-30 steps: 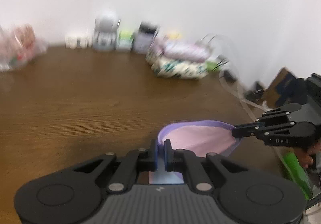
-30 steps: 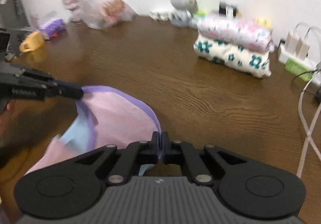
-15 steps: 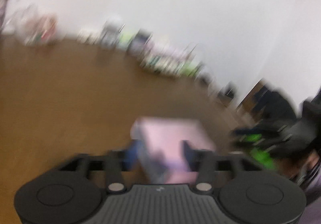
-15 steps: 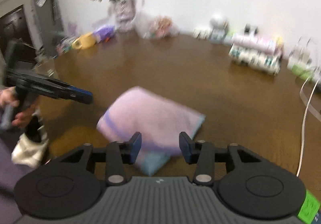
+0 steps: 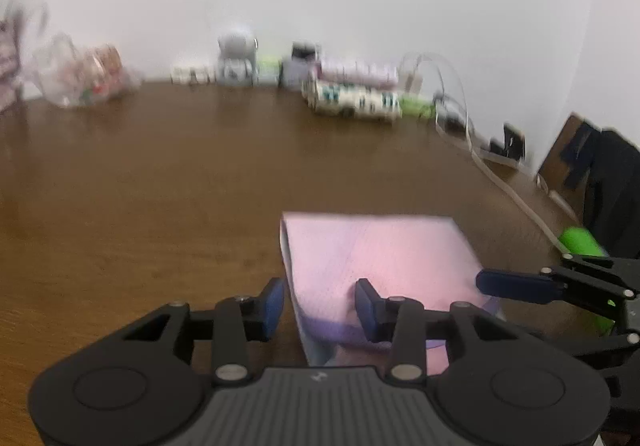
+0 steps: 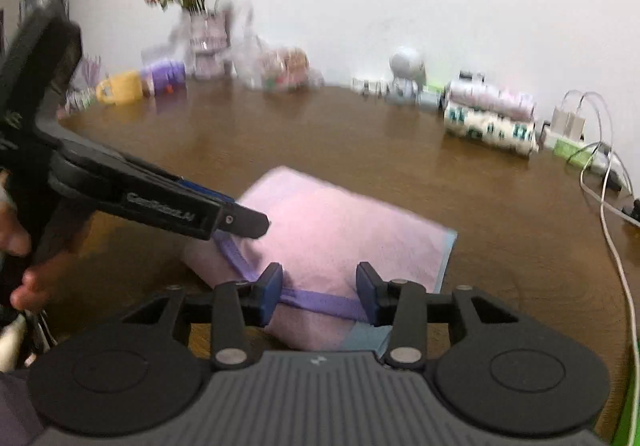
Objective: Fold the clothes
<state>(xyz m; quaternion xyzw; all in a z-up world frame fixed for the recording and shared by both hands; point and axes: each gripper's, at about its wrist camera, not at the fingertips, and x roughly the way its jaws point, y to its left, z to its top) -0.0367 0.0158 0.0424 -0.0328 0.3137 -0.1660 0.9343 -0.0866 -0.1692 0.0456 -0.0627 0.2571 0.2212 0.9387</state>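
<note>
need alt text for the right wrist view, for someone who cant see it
A folded pink garment with purple trim lies on a brown wooden table, just beyond the open right gripper. The left gripper reaches in from the left over the garment's edge. Folded clothes, a flower vase and cables line the far wall.

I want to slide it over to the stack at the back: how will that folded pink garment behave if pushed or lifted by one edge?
The pink garment is soft layered cloth, so lifted by one edge it would probably droop and unfold. Pushed across the wooden table, it will likely bunch rather than slide whole. It looks light; both the left tool and the right tool are open above it.
</note>
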